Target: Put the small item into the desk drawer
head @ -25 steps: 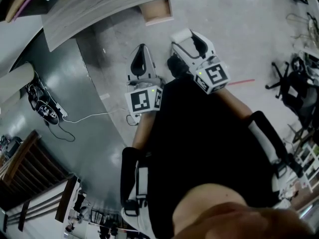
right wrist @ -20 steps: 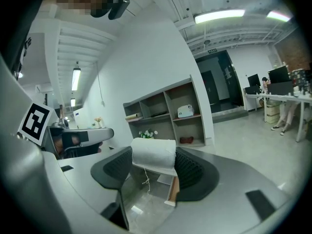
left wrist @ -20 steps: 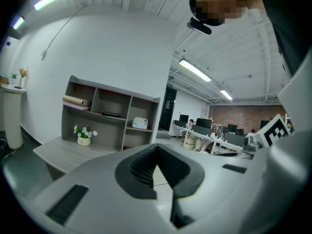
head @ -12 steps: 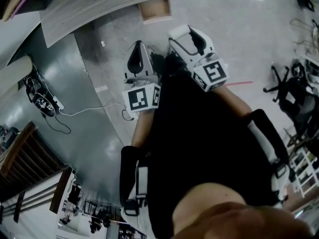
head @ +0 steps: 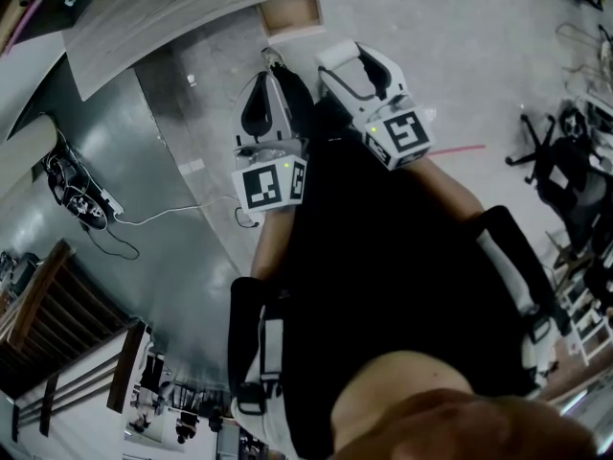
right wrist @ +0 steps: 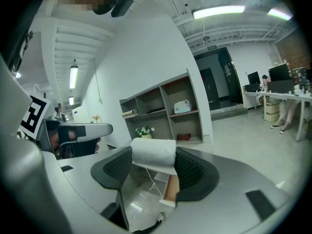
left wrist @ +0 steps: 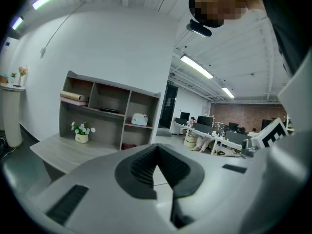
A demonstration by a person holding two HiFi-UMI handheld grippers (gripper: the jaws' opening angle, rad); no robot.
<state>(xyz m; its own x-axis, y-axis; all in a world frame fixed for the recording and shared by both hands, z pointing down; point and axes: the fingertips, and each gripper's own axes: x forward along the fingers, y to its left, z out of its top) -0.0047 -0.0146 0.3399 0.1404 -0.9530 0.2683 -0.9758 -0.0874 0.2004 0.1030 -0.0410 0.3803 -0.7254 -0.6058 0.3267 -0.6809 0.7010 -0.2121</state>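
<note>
My R gripper (head: 356,73) is clamped on the small item (right wrist: 152,151), a white roll held crosswise btwn the dark pads. My L gripper (head: 272,108) sits just beside it at 8 o'clock, jaws together w/ nothing in them. The open desk drawer (head: 290,14) lies at 11 o'clock from the small item, apart from both grippers, by the desk (head: 192,3) edge
</note>
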